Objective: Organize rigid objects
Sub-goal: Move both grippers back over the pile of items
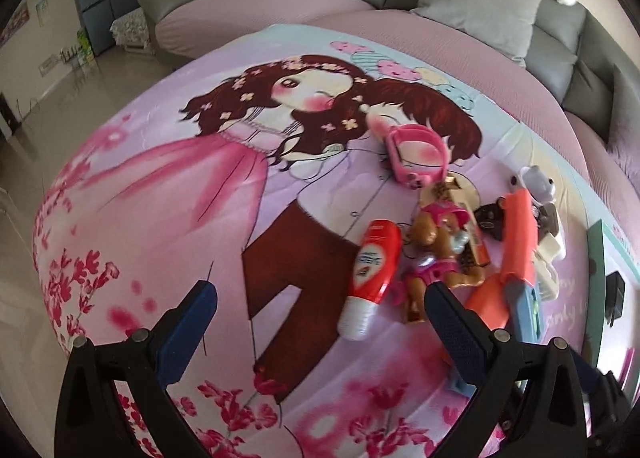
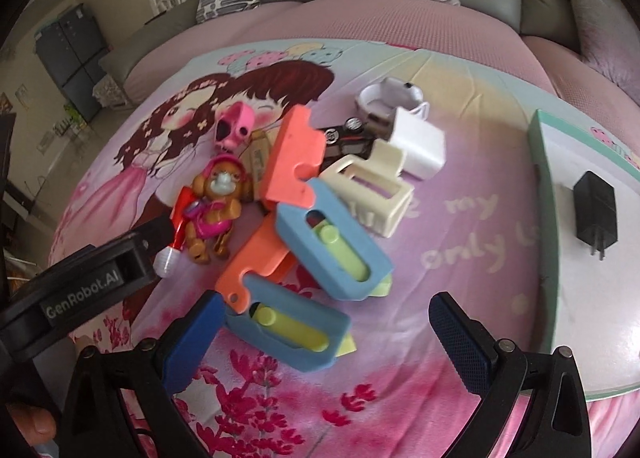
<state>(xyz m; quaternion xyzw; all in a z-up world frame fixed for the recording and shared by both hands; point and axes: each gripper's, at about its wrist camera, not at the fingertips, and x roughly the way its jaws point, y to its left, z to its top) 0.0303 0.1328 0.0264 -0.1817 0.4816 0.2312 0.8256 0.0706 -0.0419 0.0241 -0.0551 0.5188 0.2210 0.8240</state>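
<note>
A pile of toys lies on a printed sheet (image 2: 460,234). The landmark is the toy dog (image 2: 218,198) in a pink hat. Touching its left side lies a red bottle (image 1: 374,272), white cap toward the camera. Beyond the dog sits a pink watch (image 1: 416,154). To the dog's right, orange and blue plastic pieces (image 2: 332,242) overlap, then a cream clip (image 2: 374,194) and a white charger (image 2: 420,148). Far right of the dog, a black plug (image 2: 596,210) rests on a green-edged box (image 2: 540,178).

The left gripper (image 1: 318,300) stands wide, holding nothing, just before the bottle. The right gripper (image 2: 326,312) is also wide, empty, over the nearest blue piece.
</note>
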